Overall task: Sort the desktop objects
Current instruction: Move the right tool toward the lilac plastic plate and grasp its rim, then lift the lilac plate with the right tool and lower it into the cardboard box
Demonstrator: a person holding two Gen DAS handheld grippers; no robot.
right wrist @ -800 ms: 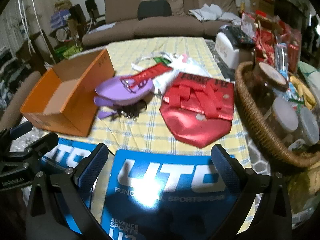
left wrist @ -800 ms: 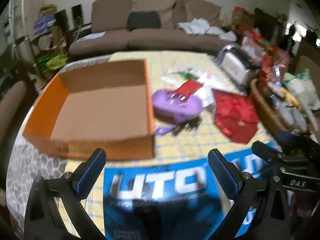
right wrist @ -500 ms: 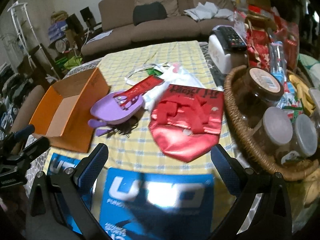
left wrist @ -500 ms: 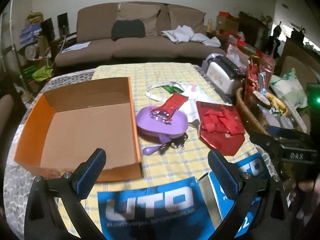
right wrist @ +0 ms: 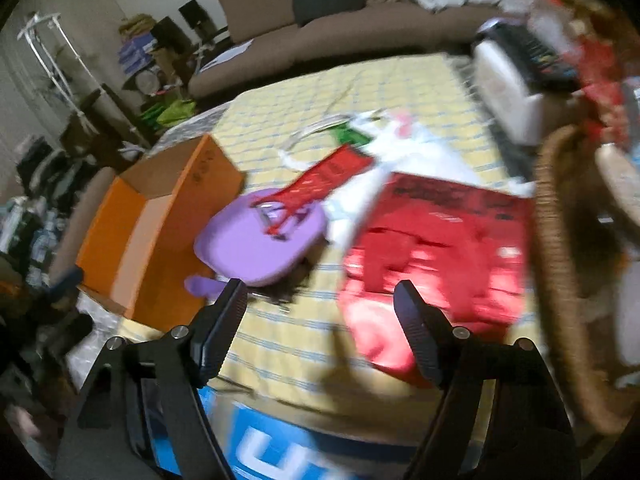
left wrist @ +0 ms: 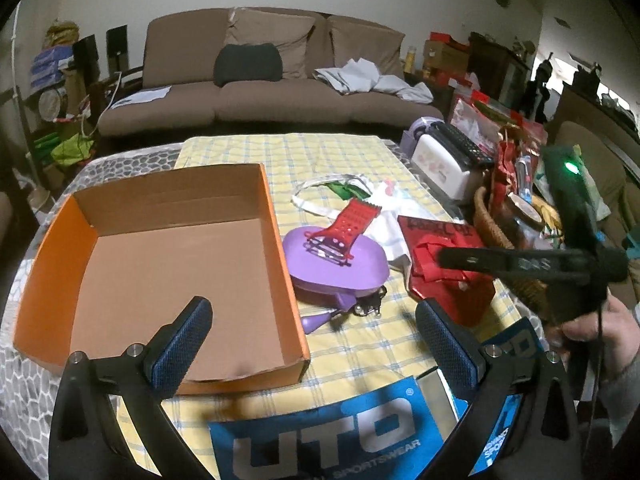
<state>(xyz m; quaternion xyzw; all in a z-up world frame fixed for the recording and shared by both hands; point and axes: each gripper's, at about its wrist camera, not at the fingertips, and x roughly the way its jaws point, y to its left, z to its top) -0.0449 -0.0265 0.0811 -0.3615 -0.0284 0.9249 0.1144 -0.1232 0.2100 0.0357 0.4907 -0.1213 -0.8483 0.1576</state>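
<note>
An empty orange cardboard box (left wrist: 160,280) (right wrist: 160,216) sits at the table's left. Beside it lies a purple shell-shaped case (left wrist: 340,264) (right wrist: 260,240) with a red perforated strip (left wrist: 356,220) (right wrist: 320,180) on top and a small dark bunch of keys (left wrist: 368,306) at its near end. A shiny red bag (left wrist: 440,248) (right wrist: 436,240) lies further right. My left gripper (left wrist: 312,308) hovers wide open over the box's near right corner. My right gripper (right wrist: 320,288) is open, jaws partly drawn in, nothing between them, above the cloth between case and red bag.
Blue UTO packages (left wrist: 320,440) (right wrist: 280,448) lie at the near edge. A wicker basket (left wrist: 488,216) (right wrist: 560,240) with jars stands at the right, a white box with a remote (left wrist: 444,164) behind it. A white bag (left wrist: 384,208) lies mid-table. A sofa stands beyond.
Both grippers have moved forward over the table towards the purple case and red bag. The right gripper's jaws have narrowed. The left gripper's jaws stay wide.
</note>
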